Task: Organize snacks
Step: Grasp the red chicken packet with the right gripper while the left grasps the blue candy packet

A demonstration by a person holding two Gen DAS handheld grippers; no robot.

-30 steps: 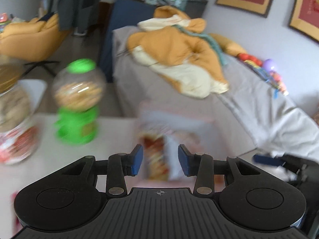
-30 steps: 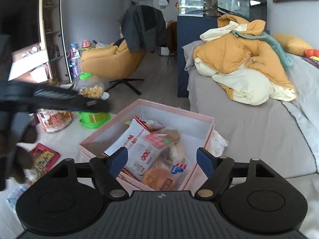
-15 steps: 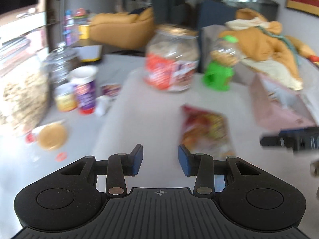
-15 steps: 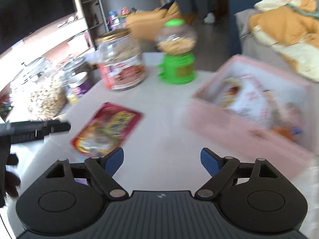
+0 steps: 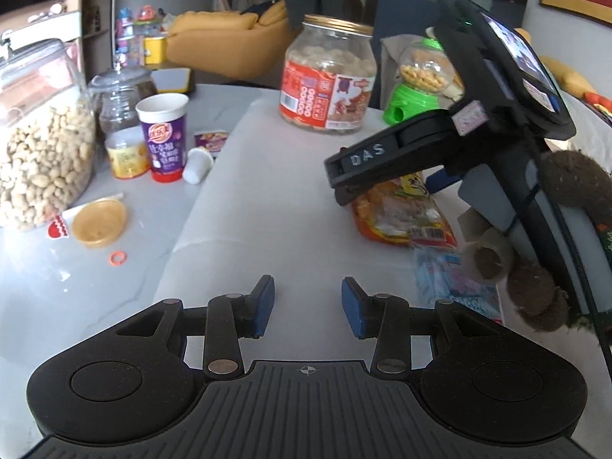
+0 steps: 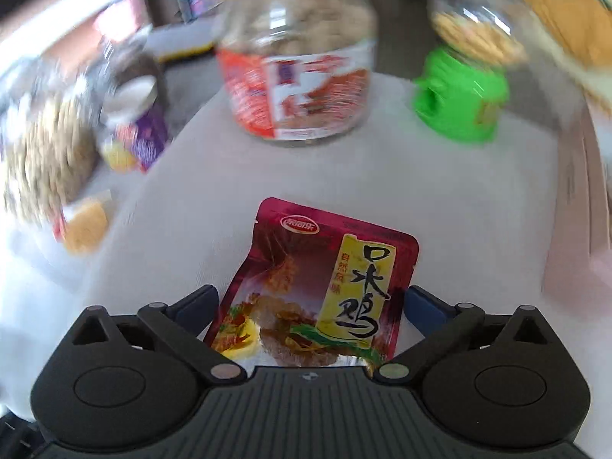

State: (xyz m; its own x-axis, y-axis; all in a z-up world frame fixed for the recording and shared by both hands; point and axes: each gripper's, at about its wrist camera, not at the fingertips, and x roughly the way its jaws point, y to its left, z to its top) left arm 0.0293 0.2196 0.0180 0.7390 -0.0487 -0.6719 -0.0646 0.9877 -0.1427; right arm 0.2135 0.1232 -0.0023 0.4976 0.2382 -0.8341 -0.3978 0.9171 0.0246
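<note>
- right gripper (image 6: 308, 300), jaws just opened wide, now straddles a glossy maroon snack pouch (image 6: 310, 287) with a yellow label, flat on the white table (image 6: 459, 206); pink box gone from view.
- left gripper (image 5: 308, 308), narrowly parted and empty, swung to face a red-labelled jar (image 5: 329, 76).

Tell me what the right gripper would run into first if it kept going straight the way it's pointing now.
Most likely the dark red snack pouch lying flat on the white table. The right gripper points steeply down at it, jaws wide open on either side of it, not yet pressing. How close it is stays unclear.
</note>
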